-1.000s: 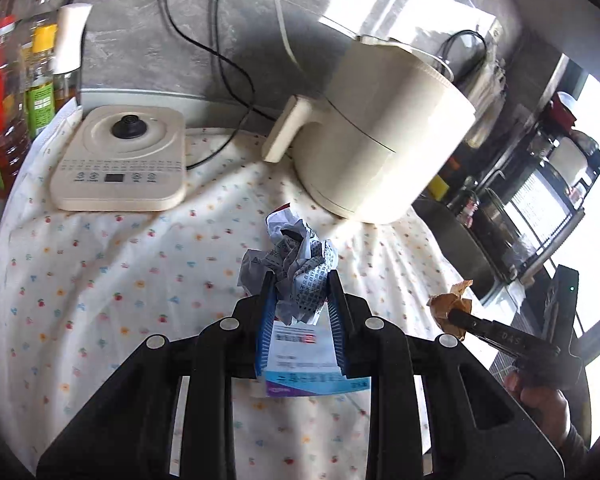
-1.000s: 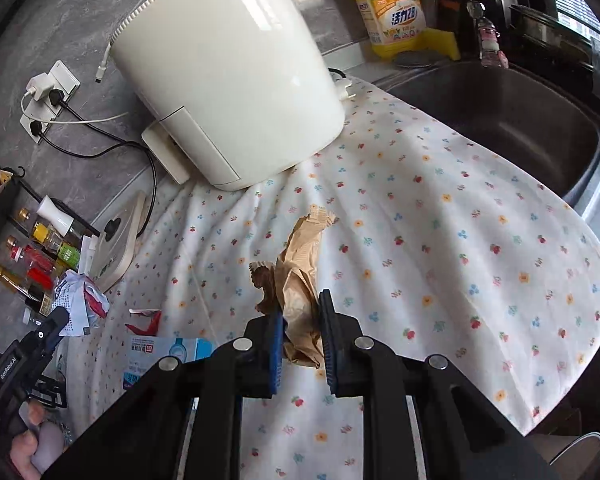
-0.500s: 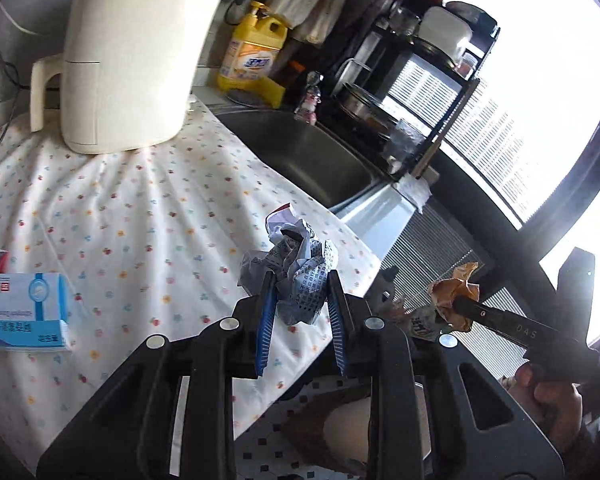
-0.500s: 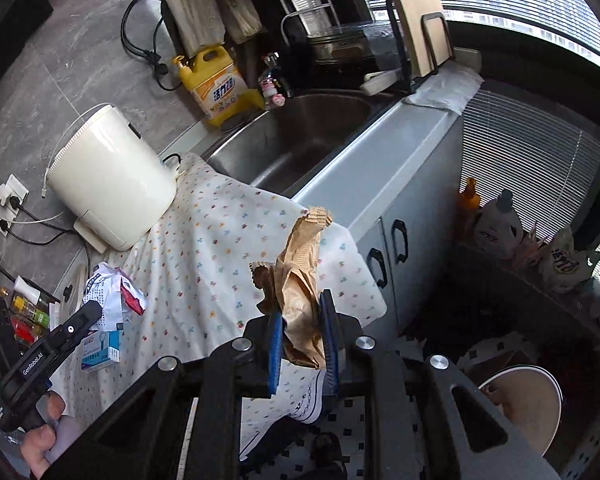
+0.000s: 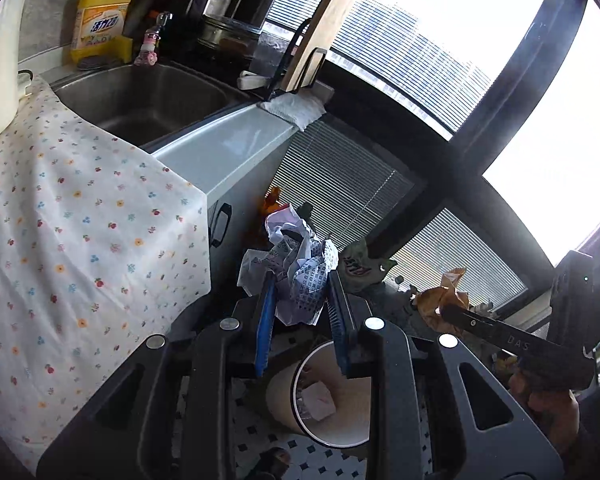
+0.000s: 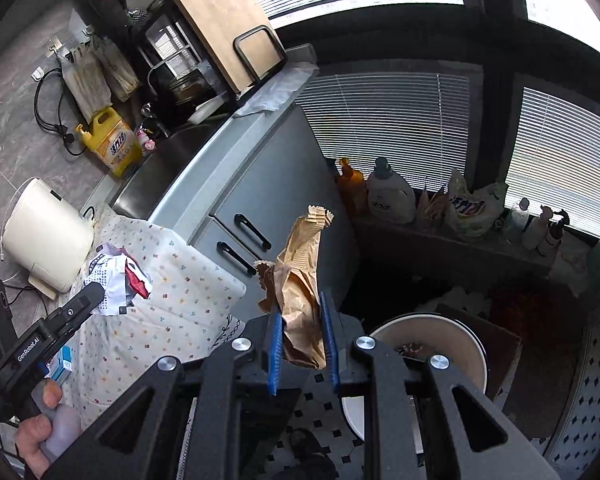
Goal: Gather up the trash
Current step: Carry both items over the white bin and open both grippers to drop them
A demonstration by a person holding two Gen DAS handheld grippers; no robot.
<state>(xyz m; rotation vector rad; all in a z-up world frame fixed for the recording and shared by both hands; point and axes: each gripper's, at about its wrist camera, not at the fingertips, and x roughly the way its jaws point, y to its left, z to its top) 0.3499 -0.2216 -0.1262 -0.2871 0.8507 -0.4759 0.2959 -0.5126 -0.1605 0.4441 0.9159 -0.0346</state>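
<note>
My left gripper (image 5: 302, 280) is shut on a crumpled wad of printed white paper (image 5: 300, 272), held off the counter's edge above the floor. Below it stands a round bin (image 5: 332, 404) with a brown wall and a white rim, a pale scrap inside. My right gripper (image 6: 302, 308) is shut on a crumpled brown paper bag (image 6: 300, 280); that bag (image 5: 444, 296) also shows at the right of the left wrist view. In the right wrist view the bin (image 6: 428, 332) lies just right of and below the fingers. The paper wad (image 6: 116, 276) appears at the left there.
A flowered cloth (image 5: 72, 240) covers the counter beside a steel sink (image 5: 140, 100). Grey cabinet doors with black handles (image 6: 252, 232) face the tiled floor (image 6: 588, 400). Detergent bottles (image 6: 388, 196) line a low ledge under the window blinds. A cardboard box (image 6: 500, 344) sits behind the bin.
Both grippers swung off the cloth-covered counter to the right and now hang over the floor near the bin, each still holding its trash. The bin has come into view.
</note>
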